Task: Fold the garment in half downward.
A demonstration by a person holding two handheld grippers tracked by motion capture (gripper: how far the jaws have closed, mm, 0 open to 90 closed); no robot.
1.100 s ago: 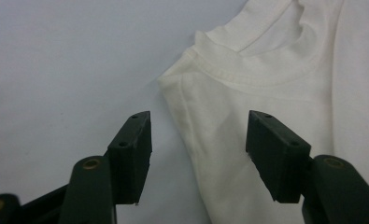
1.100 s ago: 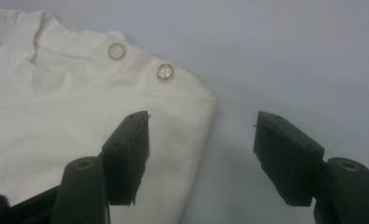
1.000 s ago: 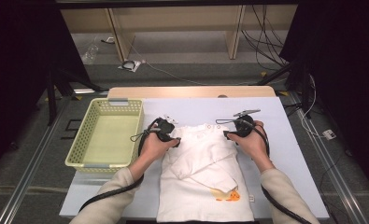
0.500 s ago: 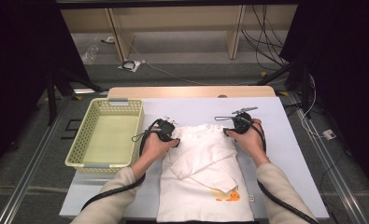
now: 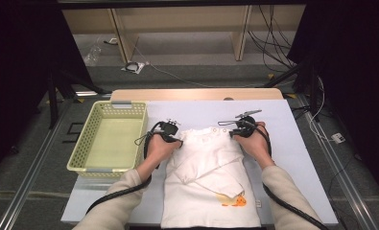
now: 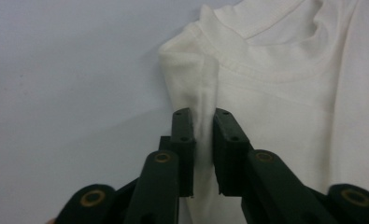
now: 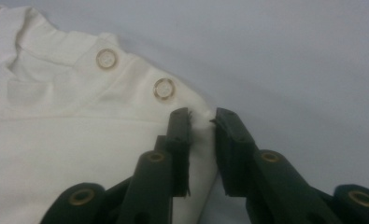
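Observation:
A small white shirt [image 5: 211, 177] with an orange print lies flat on the table, collar at the far end and sleeves folded in. My left gripper [image 5: 177, 140] sits at its left shoulder. In the left gripper view the jaws [image 6: 202, 116] have just been closing and now pinch a raised fold of the shirt [image 6: 289, 107]. My right gripper [image 5: 232, 133] is at the right shoulder. Its jaws [image 7: 202, 116] have also just been closing, onto the shirt's [image 7: 79, 140] corner edge beside two snap buttons [image 7: 163, 88].
A pale green plastic basket [image 5: 108, 167] stands on the left of the table [image 5: 196, 110], close to my left hand. A wooden strip runs along the table's far edge. Cables trail from both grippers back past the forearms.
The right gripper has edged slightly inward onto the shirt's right shoulder. The left hand has stayed where it was at the left shoulder.

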